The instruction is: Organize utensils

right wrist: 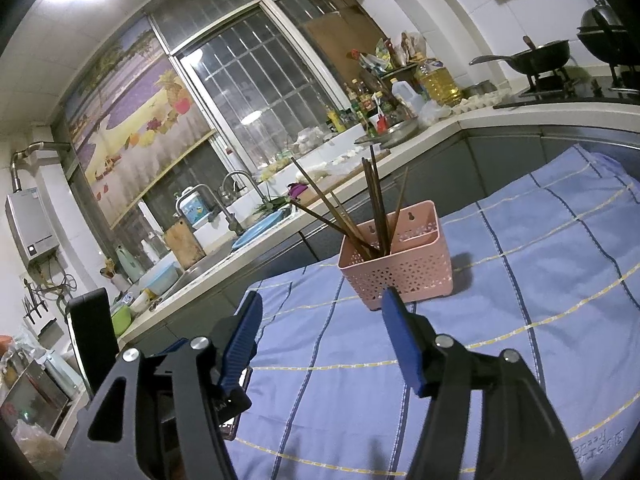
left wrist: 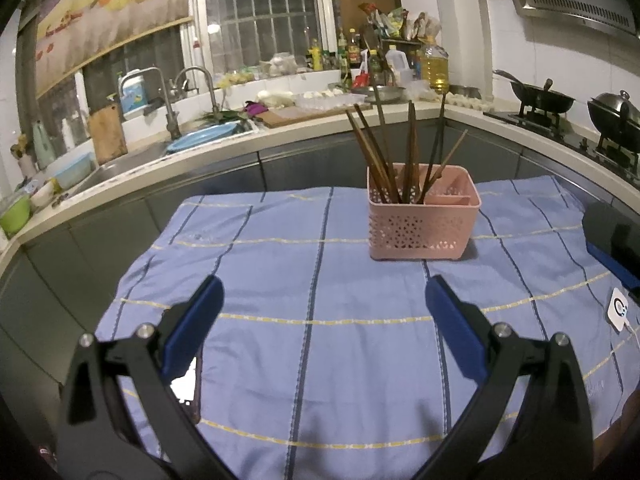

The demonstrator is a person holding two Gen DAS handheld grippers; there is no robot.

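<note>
A pink perforated utensil basket (left wrist: pixel 424 224) (right wrist: pixel 398 268) stands on a blue striped cloth (left wrist: pixel 304 320) (right wrist: pixel 540 300) that covers the table. Several dark wooden chopsticks (left wrist: pixel 384 148) (right wrist: pixel 372 204) stand upright and fanned out in one of its compartments. My left gripper (left wrist: pixel 324 296) hovers over the cloth, short of the basket, open with nothing between its blue pads. My right gripper (right wrist: pixel 322 300) is also open and holds nothing; its right fingertip overlaps the basket's near lower corner in the right wrist view. Part of the right gripper shows at the right edge of the left wrist view.
A kitchen counter (left wrist: pixel 280 128) wraps behind the table, with a sink and taps (left wrist: pixel 192 80), a blue basin (left wrist: pixel 204 138), cutting boards, bottles and an oil jug (left wrist: pixel 434 66). Woks (left wrist: pixel 540 98) sit on the stove at right. A phone (right wrist: pixel 236 424) lies at the cloth's left edge.
</note>
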